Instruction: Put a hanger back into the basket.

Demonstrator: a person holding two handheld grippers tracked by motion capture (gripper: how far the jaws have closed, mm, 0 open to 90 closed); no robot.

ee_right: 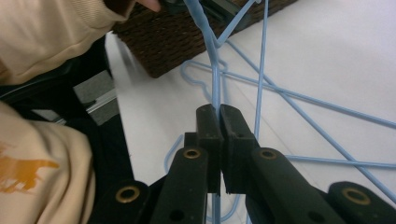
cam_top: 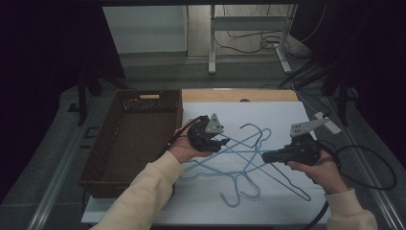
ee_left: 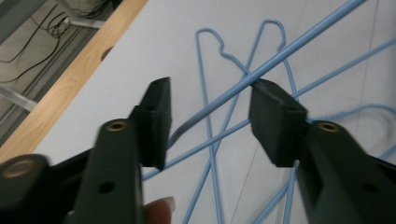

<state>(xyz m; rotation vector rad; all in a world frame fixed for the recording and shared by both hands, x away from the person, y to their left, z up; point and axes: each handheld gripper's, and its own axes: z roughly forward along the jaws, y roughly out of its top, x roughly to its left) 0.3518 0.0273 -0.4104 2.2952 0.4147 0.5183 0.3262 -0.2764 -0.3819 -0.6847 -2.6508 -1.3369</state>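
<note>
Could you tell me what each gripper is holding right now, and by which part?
Right gripper: shut on a blue wire hanger's straight wire. Left gripper: open around another hanger wire, not clamped.

The room is dim, its left and right sides lost in near-black. A desk [cam_top: 287, 108] with a white top and a pale wooden strip [cam_top: 239, 95] along its far edge sits on a grey floor [cam_top: 158, 72]. At twelve o'clock a metal stand [cam_top: 212, 43] rises on thin legs, with dark cables [cam_top: 249, 43] looping round its feet. A pale panel [cam_top: 143, 28] stands at eleven o'clock. More cables [cam_top: 306, 72] trail at two o'clock.
</note>
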